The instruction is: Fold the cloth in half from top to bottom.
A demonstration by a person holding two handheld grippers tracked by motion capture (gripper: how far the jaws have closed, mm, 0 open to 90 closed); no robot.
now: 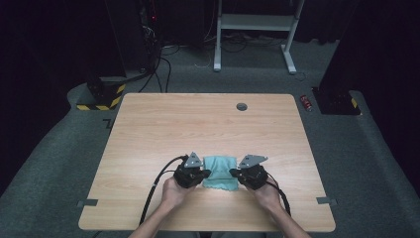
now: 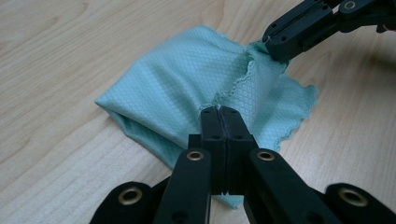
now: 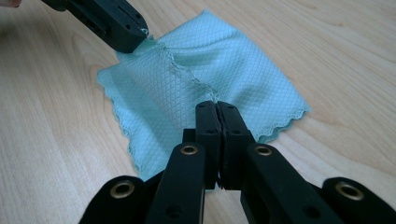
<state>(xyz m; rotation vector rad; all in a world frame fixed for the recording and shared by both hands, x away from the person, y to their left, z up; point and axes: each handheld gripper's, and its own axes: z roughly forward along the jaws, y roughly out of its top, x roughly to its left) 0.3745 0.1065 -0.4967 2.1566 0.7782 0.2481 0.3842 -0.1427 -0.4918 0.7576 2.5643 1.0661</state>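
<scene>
1. Two grippers are working one cloth, and I am watching both from the high view. My left gripper point(image 1: 207, 174) is sitting at the cloth's left side, my right gripper point(image 1: 234, 174) at its right side, each carried by a hand point(image 1: 173, 192) coming in from the near edge of the table.

2. I am seeing the left gripper point(image 2: 219, 111) in its own view with its jaws pressed tight together, pinching a thin fold of the cloth's scalloped hem between the pads.

3. I am seeing the right gripper point(image 3: 217, 106) in its own view clamped the same way, jaws meeting on a gathered edge of the fabric.

4. Each gripper view is also showing the other gripper farther off, biting the opposite end of the same stitched hem, so that the hem is running taut between the two tips.

5. Between them the teal cloth point(image 1: 219, 171) is lying folded over on itself, with a diamond-weave surface and wavy trimmed edges; the lower layer is spreading flat on the wood while the pinched edge is lifting slightly above it.

6. On the table point(image 1: 198, 124) the cloth is resting close to the near edge, roughly midway between the left and right edges.

7. Near the far edge a small round grommet point(image 1: 241, 106) is sitting in the wood, well apart from the cloth.

8. Cables point(image 1: 153, 191) are trailing from both grippers back over the near edge.
</scene>
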